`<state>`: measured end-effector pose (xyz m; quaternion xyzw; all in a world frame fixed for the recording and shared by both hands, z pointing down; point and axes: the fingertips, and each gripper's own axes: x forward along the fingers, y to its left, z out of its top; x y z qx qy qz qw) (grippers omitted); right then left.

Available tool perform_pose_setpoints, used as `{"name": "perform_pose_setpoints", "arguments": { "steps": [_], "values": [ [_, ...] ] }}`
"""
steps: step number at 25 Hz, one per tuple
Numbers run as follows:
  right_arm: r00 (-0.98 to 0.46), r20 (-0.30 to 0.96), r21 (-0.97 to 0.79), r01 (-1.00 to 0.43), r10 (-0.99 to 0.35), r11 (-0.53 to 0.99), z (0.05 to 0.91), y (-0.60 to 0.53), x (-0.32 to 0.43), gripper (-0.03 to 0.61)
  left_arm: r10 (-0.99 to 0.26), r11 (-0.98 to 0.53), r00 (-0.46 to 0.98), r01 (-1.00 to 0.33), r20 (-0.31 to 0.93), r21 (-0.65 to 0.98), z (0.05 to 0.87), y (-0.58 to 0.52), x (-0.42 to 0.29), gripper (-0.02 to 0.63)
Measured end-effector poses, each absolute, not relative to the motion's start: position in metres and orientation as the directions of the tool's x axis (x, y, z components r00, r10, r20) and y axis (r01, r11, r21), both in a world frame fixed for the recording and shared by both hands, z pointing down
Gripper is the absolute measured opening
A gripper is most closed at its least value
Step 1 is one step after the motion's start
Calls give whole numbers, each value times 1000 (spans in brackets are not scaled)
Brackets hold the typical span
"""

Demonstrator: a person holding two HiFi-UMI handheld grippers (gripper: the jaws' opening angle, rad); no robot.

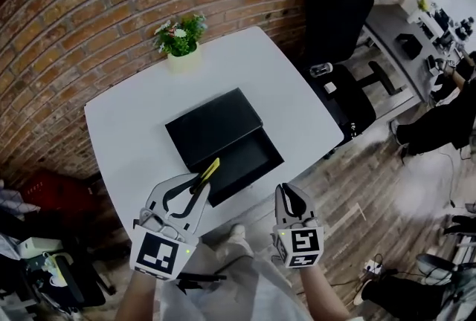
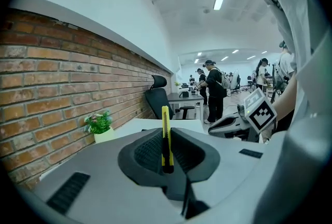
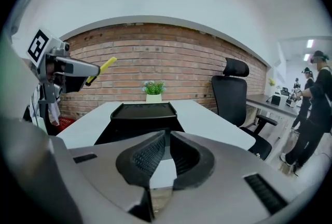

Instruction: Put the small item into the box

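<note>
The yellow knife is pinched by the fingers of the left gripper, over the near edge of the box. The right gripper is closed on nothing. If let go early, the knife could be dropped outside the box.

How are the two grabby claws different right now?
The grey left gripper pinches a slim yellow utility knife; the grey right gripper holds nothing, jaws shut. The left gripper pokes over the black box; the right gripper hangs by the edge of the white table. Both carry marker cubes.
</note>
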<state>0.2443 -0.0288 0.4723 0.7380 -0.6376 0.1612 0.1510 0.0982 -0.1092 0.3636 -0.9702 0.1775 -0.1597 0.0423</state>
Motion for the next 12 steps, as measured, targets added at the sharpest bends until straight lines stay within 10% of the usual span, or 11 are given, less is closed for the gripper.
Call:
{"name": "perform_pose_setpoints", "arguments": {
  "steps": [12],
  "values": [
    [243,386,4,-965,-890,-262,439,16,277,58,-266,-960,851,-188,453,-209,422,-115,161,60]
  ]
}}
